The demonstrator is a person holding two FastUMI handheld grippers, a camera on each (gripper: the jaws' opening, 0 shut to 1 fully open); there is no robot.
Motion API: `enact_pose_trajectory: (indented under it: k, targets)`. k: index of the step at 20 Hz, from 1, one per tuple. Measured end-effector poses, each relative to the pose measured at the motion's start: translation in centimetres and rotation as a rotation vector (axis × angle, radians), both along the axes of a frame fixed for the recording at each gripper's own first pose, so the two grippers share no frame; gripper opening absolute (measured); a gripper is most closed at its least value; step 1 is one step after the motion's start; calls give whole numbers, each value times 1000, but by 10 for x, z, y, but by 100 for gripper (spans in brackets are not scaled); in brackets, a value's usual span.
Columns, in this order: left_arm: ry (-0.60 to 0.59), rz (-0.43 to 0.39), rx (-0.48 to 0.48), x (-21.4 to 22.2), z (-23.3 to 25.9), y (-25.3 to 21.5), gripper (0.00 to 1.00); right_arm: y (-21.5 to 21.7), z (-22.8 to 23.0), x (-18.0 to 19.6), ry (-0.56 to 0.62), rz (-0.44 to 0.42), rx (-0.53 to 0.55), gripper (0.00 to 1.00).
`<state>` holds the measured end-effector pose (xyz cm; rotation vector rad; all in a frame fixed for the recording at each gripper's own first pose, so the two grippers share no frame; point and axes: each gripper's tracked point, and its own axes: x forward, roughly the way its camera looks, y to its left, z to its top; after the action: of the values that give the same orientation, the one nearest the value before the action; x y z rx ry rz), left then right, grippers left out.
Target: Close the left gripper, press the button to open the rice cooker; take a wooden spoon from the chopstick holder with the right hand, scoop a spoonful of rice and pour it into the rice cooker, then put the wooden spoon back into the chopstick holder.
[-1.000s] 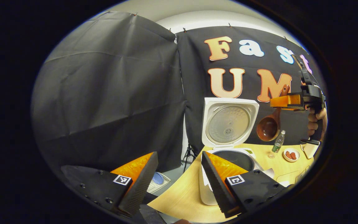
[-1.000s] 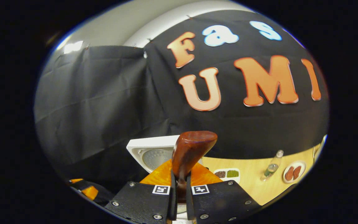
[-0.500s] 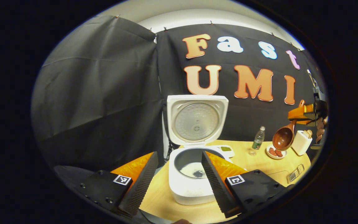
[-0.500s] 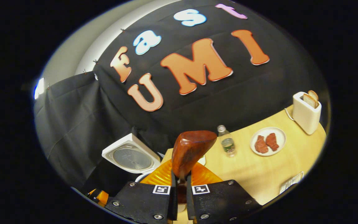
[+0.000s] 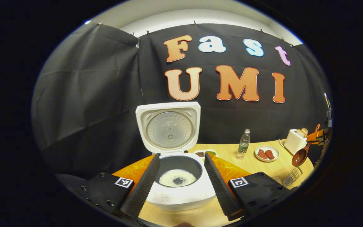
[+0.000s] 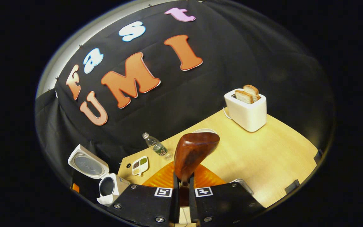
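The white rice cooker point(image 5: 181, 197) stands with its lid point(image 5: 168, 127) up, and a layer of rice point(image 5: 177, 178) lies in its dark pot. My left gripper point(image 5: 181, 157) is open, one finger on each side of the pot, holding nothing. At the far right of the left gripper view, the right gripper point(image 5: 317, 135) carries the wooden spoon point(image 5: 299, 156), bowl hanging down. In the right gripper view my right gripper point(image 6: 183, 178) is shut on the wooden spoon's point(image 6: 194, 153) handle. The rice cooker point(image 6: 107, 186) sits at the lower left of that view.
On the wooden table point(image 5: 254, 165) stand a water bottle point(image 5: 244, 143), a plate of meat point(image 5: 266, 153), a toaster point(image 5: 295, 142) with bread, a small seasoning tray point(image 5: 206, 153) and a wire rack point(image 5: 291, 178). The toaster point(image 6: 247, 108) is ahead of the right gripper.
The right gripper has carried the spoon rightward and lower, away from the cooker toward the toaster. The left gripper view has swung so the cooker now sits between its open fingers.
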<state>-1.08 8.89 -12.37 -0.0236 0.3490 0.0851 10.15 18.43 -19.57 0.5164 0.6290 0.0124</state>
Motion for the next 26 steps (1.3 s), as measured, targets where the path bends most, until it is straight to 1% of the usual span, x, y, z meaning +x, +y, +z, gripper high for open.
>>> enact_pose_trajectory:
  k: [3,6,9,11,12,13,15,17,21,26]
  targets:
    - [-4,-30,13,7,11,-17,96,-27,-14,5,-1,-44,-16,12]
    - [4,-21,51,12,18,-18,97,-38,-25,2,17,-40,0,12]
    - [20,-2,65,14,19,-23,96,-30,-42,4,44,1,-10,12]
    - [35,9,49,15,16,-32,98,-15,-51,8,68,32,-25,12]
    - [45,15,36,15,15,-38,96,-9,-53,11,62,46,-28,12]
    - [51,22,23,15,14,-42,99,-7,-55,14,55,65,-32,12]
    - [54,35,6,15,16,-53,97,-5,-66,14,54,94,-37,12]
    - [55,47,4,11,18,-61,96,-4,-75,15,54,117,-17,12]
    - [55,80,6,5,22,-67,97,1,-92,15,60,134,27,14]
    - [47,148,2,3,29,-57,96,9,-114,11,90,171,53,18]
